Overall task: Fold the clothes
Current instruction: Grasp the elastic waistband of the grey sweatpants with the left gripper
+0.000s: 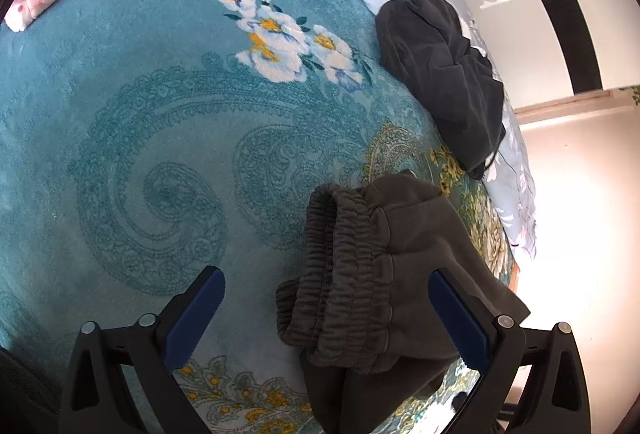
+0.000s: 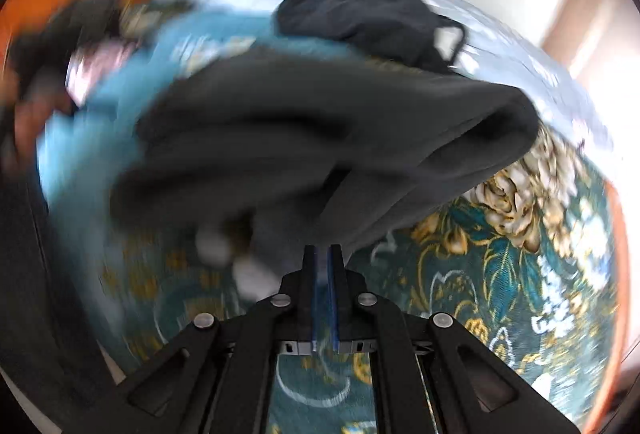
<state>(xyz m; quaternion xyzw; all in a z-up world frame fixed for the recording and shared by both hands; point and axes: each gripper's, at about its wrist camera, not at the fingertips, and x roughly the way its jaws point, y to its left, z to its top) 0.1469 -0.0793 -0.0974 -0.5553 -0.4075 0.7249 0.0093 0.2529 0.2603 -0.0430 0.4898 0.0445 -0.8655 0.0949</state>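
Left tool (image 1: 326, 314) spread wide, empty, over the dark grey fleece trousers (image 1: 384, 274) near the bed's right edge. Right tool (image 2: 325, 254) nearly shut; whether cloth is pinched is unclear. Teal floral blanket (image 1: 140, 114) lies free leftward.

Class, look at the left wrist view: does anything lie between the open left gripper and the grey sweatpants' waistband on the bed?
Nothing visible does. The left gripper is open, and the waistband of the sweatpants already lies between its fingers on the blanket.
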